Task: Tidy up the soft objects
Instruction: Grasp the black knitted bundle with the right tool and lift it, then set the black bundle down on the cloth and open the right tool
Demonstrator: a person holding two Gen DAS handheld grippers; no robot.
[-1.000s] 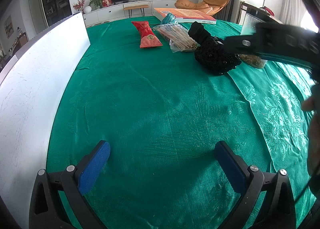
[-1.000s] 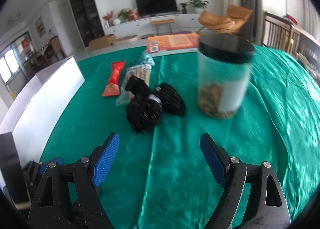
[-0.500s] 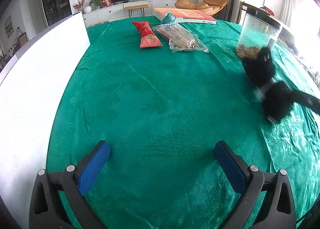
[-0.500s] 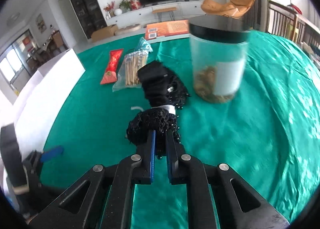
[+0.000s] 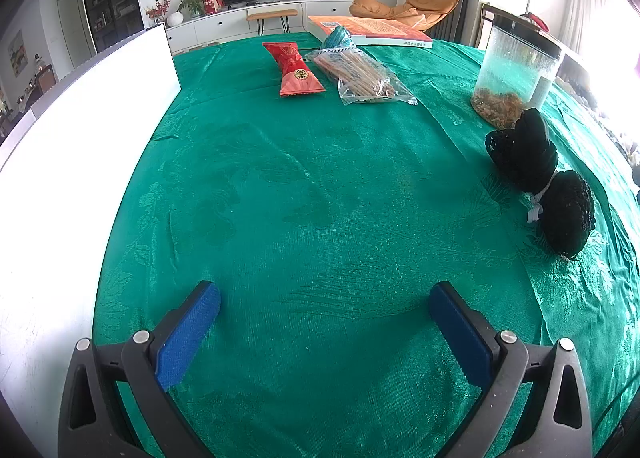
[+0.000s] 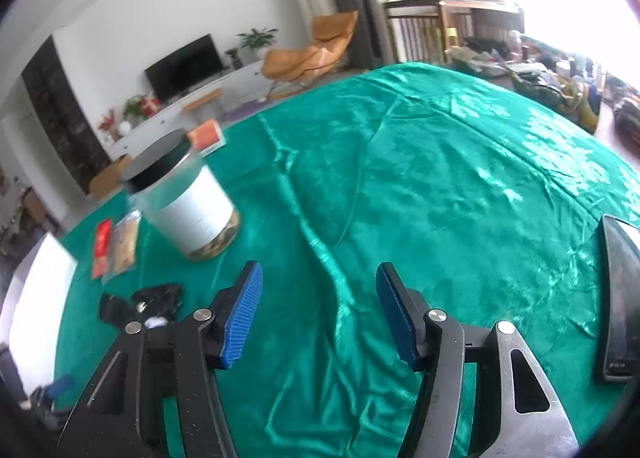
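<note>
- Plainly, the left gripper (image 5: 324, 322) hovered over the green tablecloth (image 5: 304, 193), its blue pads spread wide with only cloth between them.
- The right gripper (image 6: 318, 312) had its jaws opening, nothing between them but wrinkled cloth.
- The black mesh bundle (image 5: 540, 181), tied at its middle with a pale strip, lay on the cloth just in front of the clear jar (image 5: 514, 73); from the right wrist view it sat low at the left, beside and partly behind the gripper's left finger, touched by neither gripper.
- The jar had a black lid and brownish contents at its bottom.
- A red packet (image 5: 294, 69) and a clear bag of sticks (image 5: 362, 75) lay side by side farther back, well apart from the bundle.
- A white board (image 5: 80, 129) ran along the table's left side.
- A dark object (image 6: 618, 298) lay at the right edge, possibly a remote; the view was too blurred to be sure.
</note>
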